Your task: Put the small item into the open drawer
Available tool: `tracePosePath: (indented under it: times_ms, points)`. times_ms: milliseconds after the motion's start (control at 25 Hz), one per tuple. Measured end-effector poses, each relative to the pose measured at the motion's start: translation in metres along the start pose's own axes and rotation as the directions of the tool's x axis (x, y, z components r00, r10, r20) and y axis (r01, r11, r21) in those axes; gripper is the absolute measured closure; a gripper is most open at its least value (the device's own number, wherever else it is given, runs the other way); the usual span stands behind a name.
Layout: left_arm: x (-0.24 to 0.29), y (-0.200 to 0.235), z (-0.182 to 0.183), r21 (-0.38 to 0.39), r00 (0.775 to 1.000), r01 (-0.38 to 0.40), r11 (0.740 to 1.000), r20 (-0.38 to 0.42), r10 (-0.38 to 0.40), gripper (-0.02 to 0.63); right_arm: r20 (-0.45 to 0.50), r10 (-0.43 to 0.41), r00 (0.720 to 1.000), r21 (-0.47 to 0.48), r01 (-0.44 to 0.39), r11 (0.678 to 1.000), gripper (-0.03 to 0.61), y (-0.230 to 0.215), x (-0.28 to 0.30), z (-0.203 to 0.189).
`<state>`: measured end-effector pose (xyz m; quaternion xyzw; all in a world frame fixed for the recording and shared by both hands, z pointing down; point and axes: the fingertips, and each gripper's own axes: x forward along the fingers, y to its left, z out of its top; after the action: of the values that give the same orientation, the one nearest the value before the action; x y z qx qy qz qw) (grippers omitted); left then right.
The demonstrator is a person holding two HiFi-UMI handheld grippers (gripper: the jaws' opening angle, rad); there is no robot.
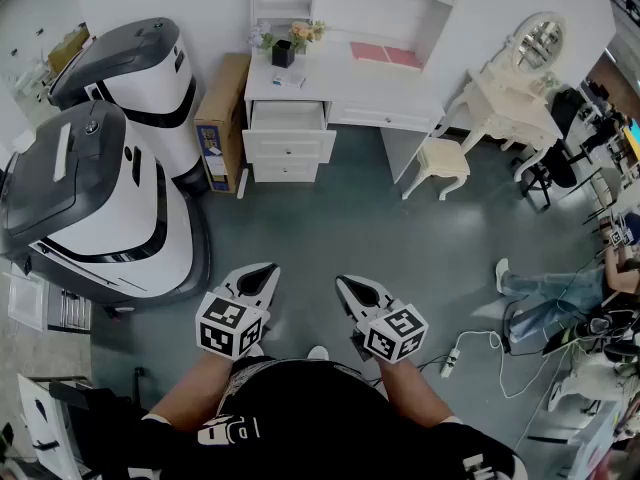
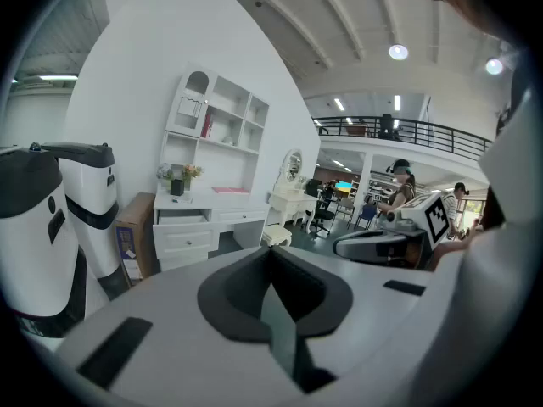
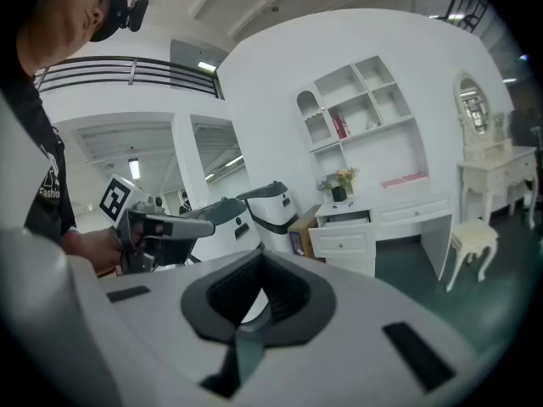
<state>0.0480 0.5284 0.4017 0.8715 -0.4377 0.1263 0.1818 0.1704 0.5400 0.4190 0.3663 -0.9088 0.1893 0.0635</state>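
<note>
A white desk (image 1: 330, 80) stands far ahead across the floor, its top drawer (image 1: 287, 115) pulled open. On the desk top a small pale item (image 1: 287, 80) lies in front of a black vase of flowers (image 1: 283, 52). Both grippers are held low, close to the person's body and far from the desk. My left gripper (image 1: 262, 271) is shut with nothing in it. My right gripper (image 1: 345, 284) is shut and empty as well. The left gripper view shows the desk (image 2: 204, 202) and open drawer (image 2: 182, 219) beyond the shut gripper (image 2: 271, 265). The right gripper view shows the drawer (image 3: 348, 219) past the shut gripper (image 3: 259, 270).
Two large white-and-grey machines (image 1: 95, 198) stand at the left, with a cardboard box (image 1: 220, 123) leaning beside the desk. A white stool (image 1: 440, 163) and a vanity table with an oval mirror (image 1: 520, 78) are at the right. A seated person (image 1: 555, 288) and a power strip (image 1: 450, 360) are near the right.
</note>
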Motion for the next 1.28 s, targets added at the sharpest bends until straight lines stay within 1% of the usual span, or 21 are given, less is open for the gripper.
tracePosePath:
  times_ms: [160, 440, 560, 680, 800, 960, 1080, 1280]
  points:
    - [0.005, -0.012, -0.003, -0.001, 1.000, -0.006, 1.000, 0.004, 0.006, 0.600, 0.002, 0.012, 1.000, -0.011, -0.012, 1.000, 0.572, -0.003, -0.011, -0.002]
    - [0.019, -0.037, -0.007, 0.006, 1.000, -0.017, 1.000, 0.002, 0.017, 0.600, -0.010, 0.028, 1.000, -0.008, -0.028, 1.000, 0.572, -0.021, -0.031, -0.011]
    - [0.027, -0.046, -0.005, 0.006, 1.000, -0.026, 1.000, 0.005, 0.026, 0.600, 0.009, 0.046, 0.999, 0.003, -0.047, 0.999, 0.572, -0.029, -0.040, -0.008]
    - [0.034, -0.055, -0.005, 0.000, 0.999, -0.035, 0.999, 0.005, 0.035, 0.600, 0.028, 0.040, 0.999, -0.027, -0.039, 0.999, 0.569, -0.035, -0.047, -0.004]
    - [0.041, -0.063, -0.007, -0.008, 0.999, -0.048, 0.999, -0.001, 0.048, 0.600, 0.017, 0.054, 0.998, -0.059, -0.053, 0.997, 0.569, -0.041, -0.053, -0.006]
    - [0.048, -0.077, -0.010, -0.014, 0.998, -0.064, 0.998, -0.008, 0.064, 0.600, -0.005, 0.094, 0.996, -0.034, -0.094, 0.995, 0.570, -0.051, -0.062, -0.014]
    - [0.051, -0.085, -0.014, -0.010, 0.998, -0.060, 0.998, -0.024, 0.060, 0.600, -0.021, 0.099, 0.995, -0.012, -0.099, 0.995, 0.569, -0.055, -0.063, -0.021]
    - [0.058, -0.076, -0.020, -0.018, 0.996, -0.073, 0.997, -0.056, 0.072, 0.600, -0.024, 0.097, 0.995, 0.016, -0.096, 0.995, 0.569, -0.063, -0.057, -0.025]
